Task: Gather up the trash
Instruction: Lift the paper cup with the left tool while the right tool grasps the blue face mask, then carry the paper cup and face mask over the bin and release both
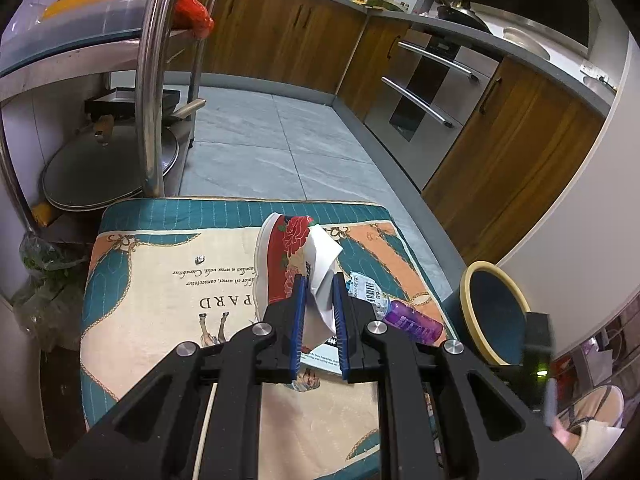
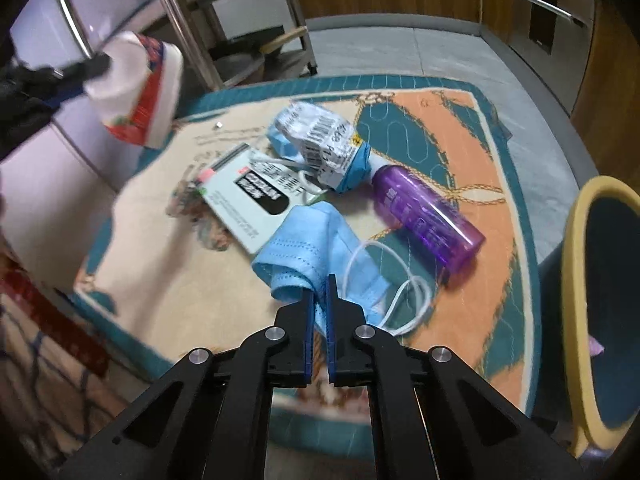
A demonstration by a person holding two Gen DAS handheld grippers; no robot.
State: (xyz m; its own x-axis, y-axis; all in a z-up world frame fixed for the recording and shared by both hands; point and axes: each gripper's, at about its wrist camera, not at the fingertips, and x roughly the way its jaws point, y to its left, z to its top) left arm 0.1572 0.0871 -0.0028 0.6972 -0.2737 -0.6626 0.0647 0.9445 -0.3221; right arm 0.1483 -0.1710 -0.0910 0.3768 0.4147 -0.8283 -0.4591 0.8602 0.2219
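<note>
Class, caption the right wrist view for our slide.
Right gripper pinches a blue face mask on the mat beside a purple bottle.

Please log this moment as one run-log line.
left gripper: shut on paper cup | right gripper: shut on blue mask | bin: nearby

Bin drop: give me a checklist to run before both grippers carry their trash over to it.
1. Left gripper shut on the paper cup: ok.
2. Cup lifted off the mat: ok.
3. Right gripper shut on the blue face mask: ok.
4. Mask clear of the mat: not ok, most of it lies there.
5. Mask's ear loop free of the purple bottle: ok, apart.
6. Bin mouth open: ok.
</note>
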